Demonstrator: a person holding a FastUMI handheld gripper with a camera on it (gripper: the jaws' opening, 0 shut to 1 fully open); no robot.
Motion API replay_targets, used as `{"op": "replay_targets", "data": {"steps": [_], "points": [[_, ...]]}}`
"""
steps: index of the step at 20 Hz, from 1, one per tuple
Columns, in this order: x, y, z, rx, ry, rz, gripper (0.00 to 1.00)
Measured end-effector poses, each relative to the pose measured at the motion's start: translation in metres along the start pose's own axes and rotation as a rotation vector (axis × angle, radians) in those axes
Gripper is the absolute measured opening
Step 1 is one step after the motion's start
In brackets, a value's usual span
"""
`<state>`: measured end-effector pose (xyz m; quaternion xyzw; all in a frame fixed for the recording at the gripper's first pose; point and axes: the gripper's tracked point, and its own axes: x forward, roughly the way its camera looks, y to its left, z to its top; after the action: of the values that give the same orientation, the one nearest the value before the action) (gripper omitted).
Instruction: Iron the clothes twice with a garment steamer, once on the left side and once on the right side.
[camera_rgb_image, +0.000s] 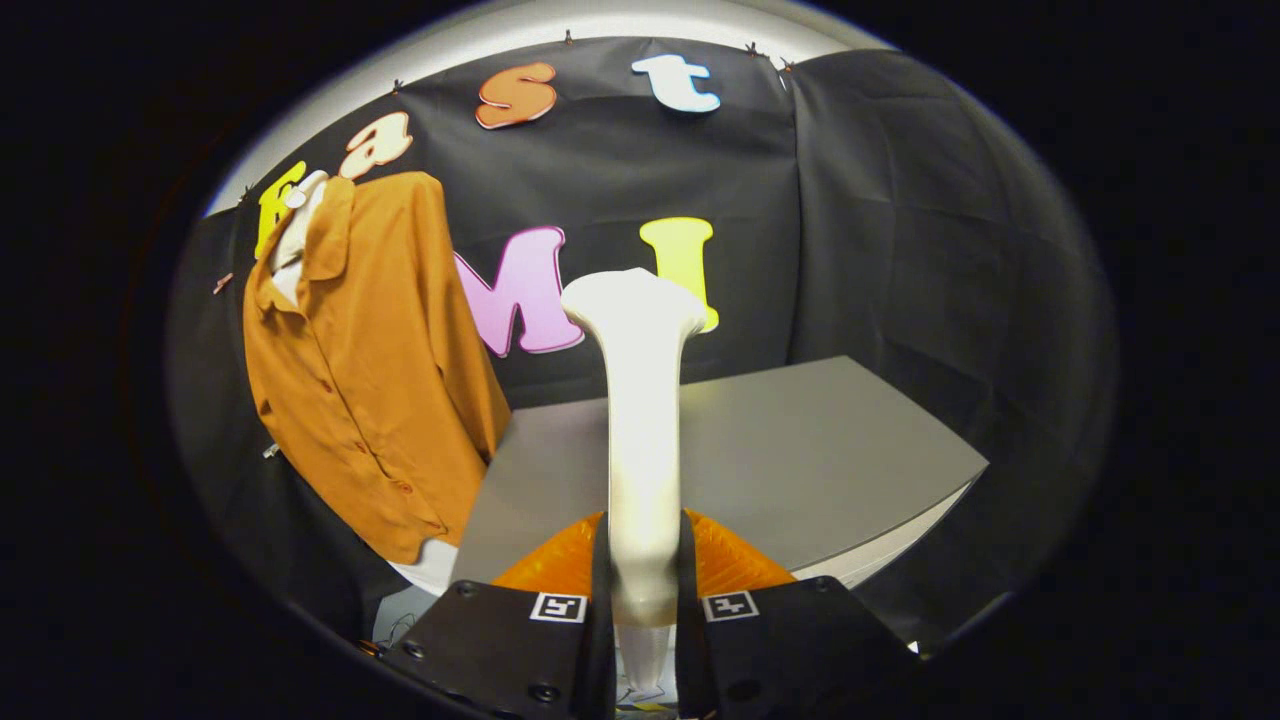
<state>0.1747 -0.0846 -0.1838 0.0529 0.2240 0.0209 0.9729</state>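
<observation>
Black cloth is hanging all around this booth, and a grey table (800, 450) is standing ahead of me and a little to my right. I am holding the white garment steamer (642, 420) between my fingers; my gripper (642, 580) is closing down to the width of its handle, with both fingers pressing on the handle's sides, so I judge the hold to be firm. From where I am looking, the steamer's long axis is running straight out along my fingers, away from me, and its flared head is spreading at the far end, facing toward the back wall rather than toward the garment. An orange shirt (370, 370) is hanging on a pale hanger (300, 190) against the cloth, off to the left of the steamer and well apart from its head, with its button placket facing out. I judge that I am carrying the steamer toward the shirt and that neither pass is begun yet. What the next move is calling for, as I see it, is swinging the head leftward until it is facing the fabric, bringing it close on one side of the placket, and drawing it down the cloth.
</observation>
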Motion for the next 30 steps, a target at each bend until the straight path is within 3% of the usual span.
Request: {"op": "replay_targets", "data": {"steps": [5,13,19,30], "points": [[-0.048,0.059,0.029,-0.03,-0.117,0.03,0.27],[-0.072,0.147,0.053,-0.056,-0.258,0.09,0.27],[-0.049,0.205,0.046,-0.069,-0.265,0.125,0.27],[0.028,0.247,0.014,-0.133,-0.246,0.061,0.27]]}}
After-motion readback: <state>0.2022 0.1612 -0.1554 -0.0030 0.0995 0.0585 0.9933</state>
